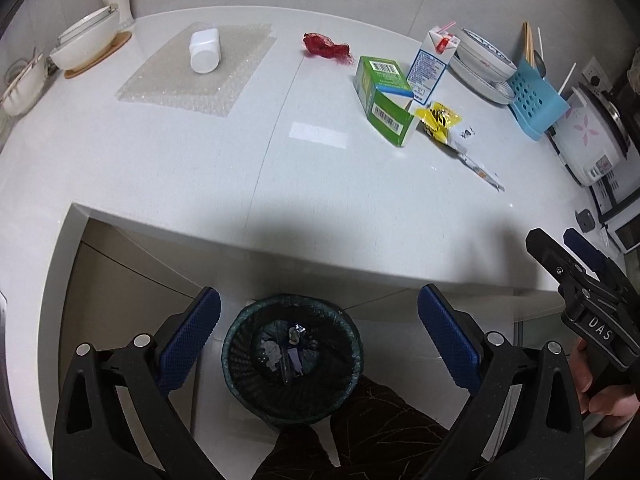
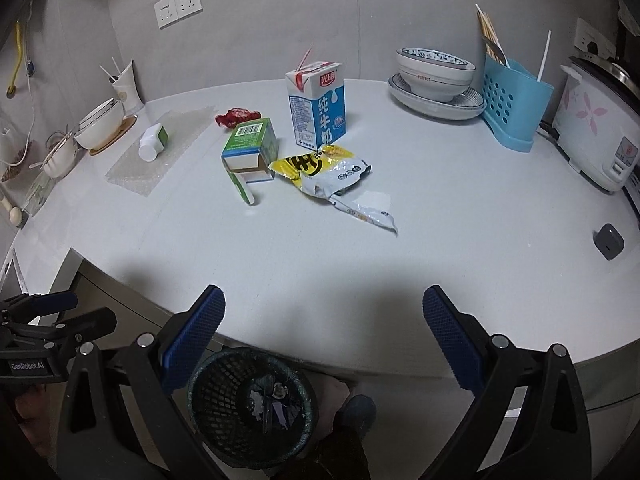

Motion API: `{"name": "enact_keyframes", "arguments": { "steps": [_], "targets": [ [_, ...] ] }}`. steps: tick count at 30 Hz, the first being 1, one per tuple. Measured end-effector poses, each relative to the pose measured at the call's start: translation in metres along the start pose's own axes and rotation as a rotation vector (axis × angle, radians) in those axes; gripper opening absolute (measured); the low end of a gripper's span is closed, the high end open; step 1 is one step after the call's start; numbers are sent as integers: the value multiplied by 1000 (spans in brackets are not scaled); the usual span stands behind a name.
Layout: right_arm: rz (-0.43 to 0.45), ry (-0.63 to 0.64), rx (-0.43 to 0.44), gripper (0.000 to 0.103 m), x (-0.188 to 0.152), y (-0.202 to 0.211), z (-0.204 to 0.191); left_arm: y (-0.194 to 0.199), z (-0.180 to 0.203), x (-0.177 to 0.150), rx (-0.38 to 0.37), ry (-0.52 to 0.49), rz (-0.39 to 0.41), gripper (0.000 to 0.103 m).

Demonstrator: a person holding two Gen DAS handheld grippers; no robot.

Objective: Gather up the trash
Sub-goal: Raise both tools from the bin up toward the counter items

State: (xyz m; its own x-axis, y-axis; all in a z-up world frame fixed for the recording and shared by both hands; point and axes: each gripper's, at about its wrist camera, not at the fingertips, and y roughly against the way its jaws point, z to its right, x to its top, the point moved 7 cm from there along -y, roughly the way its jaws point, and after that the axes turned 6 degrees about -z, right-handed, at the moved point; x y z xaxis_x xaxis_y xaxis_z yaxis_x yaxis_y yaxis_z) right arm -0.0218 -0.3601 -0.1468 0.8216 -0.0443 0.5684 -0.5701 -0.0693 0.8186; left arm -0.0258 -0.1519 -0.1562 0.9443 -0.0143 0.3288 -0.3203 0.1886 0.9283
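Both the left gripper (image 1: 319, 312) and right gripper (image 2: 324, 312) are wide open and empty above the bin (image 1: 292, 358), so reach next for the near wrapper (image 2: 334, 176) on the tabletop (image 2: 460, 208), pinching its middle

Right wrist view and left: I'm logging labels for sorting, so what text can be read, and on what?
"光明" and "纯牛奶": milk carton.
"PERFECT": bowl.
"GenRobot.AI": left gripper.
"DAS": right gripper.
Green box barcodes, yellow snack bag print and rice cooker label: too small or blurred.
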Motion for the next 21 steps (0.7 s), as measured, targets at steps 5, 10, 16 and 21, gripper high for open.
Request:
{"name": "enact_keyframes", "arguments": {
  "steps": [5,10,16,21],
  "targets": [
    [15,6,3,95,21,-5,10,2,7,24,7,11,12,97],
    [24,14,11,95,41,-12,20,2,16,48,14,19,21,97],
    [38,27,13,95,65,-21,30,-5,25,74,20,33,15,97],
    [43,40,23,95,81,-30,37,-10,34,93,27,41,10,97]
  ]
}}
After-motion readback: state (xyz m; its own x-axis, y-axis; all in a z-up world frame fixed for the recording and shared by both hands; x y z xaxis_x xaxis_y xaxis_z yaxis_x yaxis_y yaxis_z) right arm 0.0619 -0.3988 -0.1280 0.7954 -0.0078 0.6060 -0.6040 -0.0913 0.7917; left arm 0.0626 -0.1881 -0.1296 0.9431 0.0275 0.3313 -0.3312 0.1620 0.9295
